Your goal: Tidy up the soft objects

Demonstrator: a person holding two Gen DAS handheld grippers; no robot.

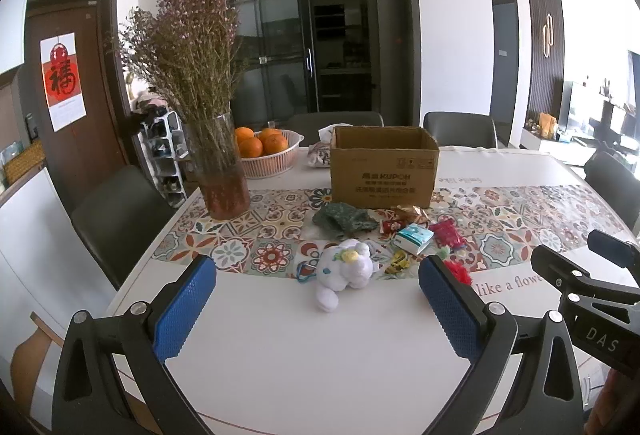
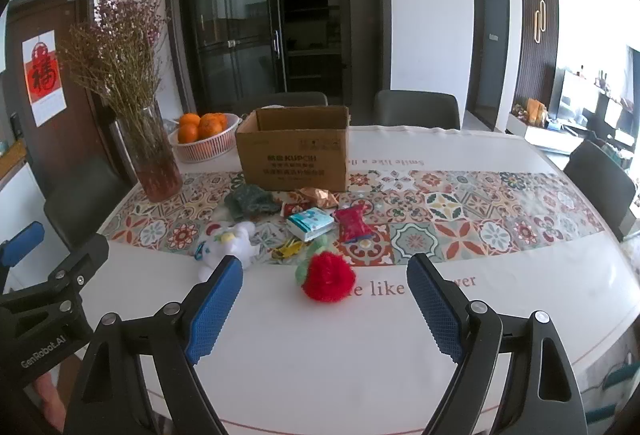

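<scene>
A white plush toy lies on the table ahead of my left gripper, which stands open and empty short of it. A red fluffy ball lies ahead of my right gripper, also open with nothing between its pads. Behind them sit a dark green cloth, a tissue pack, a red pouch, a gold wrapper and small sweets. An open cardboard box stands upright beyond the pile. The same plush toy lies to the left in the right wrist view.
A glass vase of dried flowers stands at the left on the patterned runner. A basket of oranges sits behind it. Grey chairs ring the table. The near white tabletop lies under both grippers.
</scene>
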